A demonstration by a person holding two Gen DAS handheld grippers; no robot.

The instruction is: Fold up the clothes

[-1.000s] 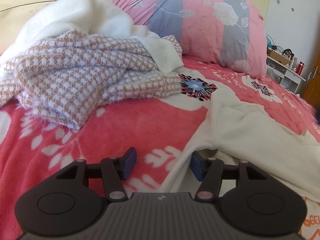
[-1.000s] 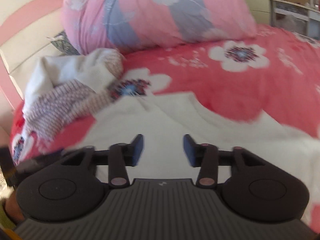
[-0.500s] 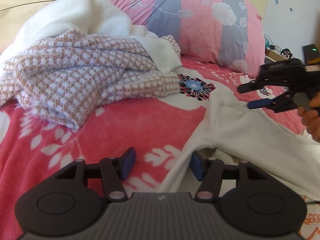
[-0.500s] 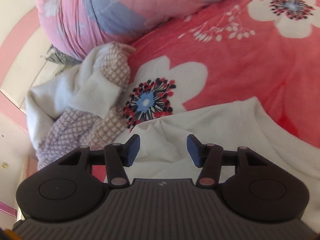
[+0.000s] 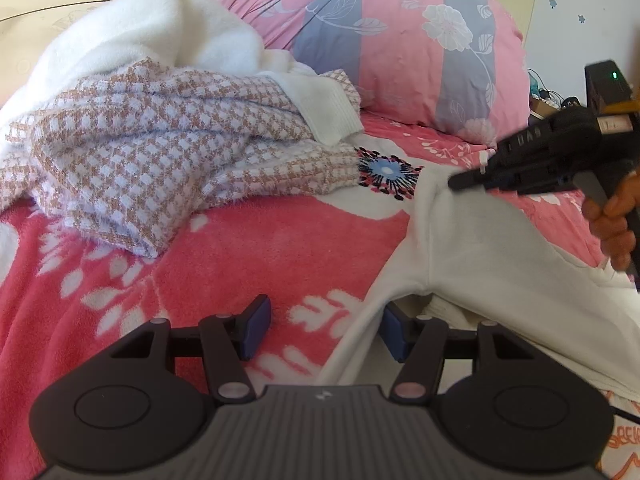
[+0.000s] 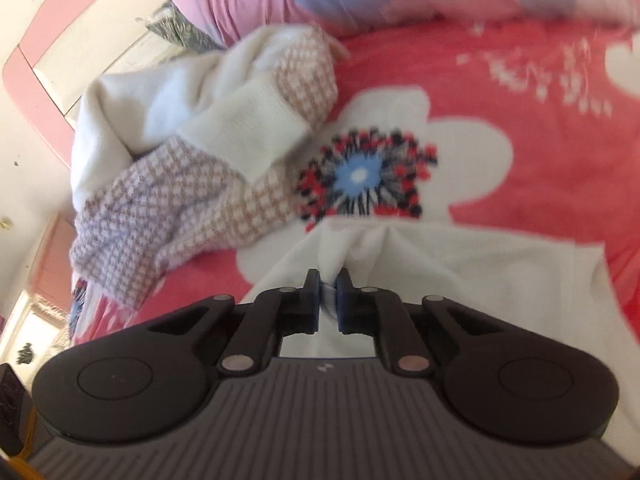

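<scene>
A white garment lies spread on the pink flowered blanket. In the right wrist view, my right gripper is shut on a bunched far corner of this white garment, with fabric pinched between its pads. The left wrist view shows that right gripper at the garment's far corner, held by a hand. My left gripper stands open low over the blanket. The garment's near edge runs between its fingers, close to the right pad, and nothing is pressed.
A heap of a brown-and-white checked knit and a fluffy white garment lies at the left. A large pink and grey pillow stands behind. A shelf with small items is at the far right.
My right gripper came in from the right, dropped onto the white garment's far corner and closed on it, bunching the fabric. The left gripper stayed put and open.
</scene>
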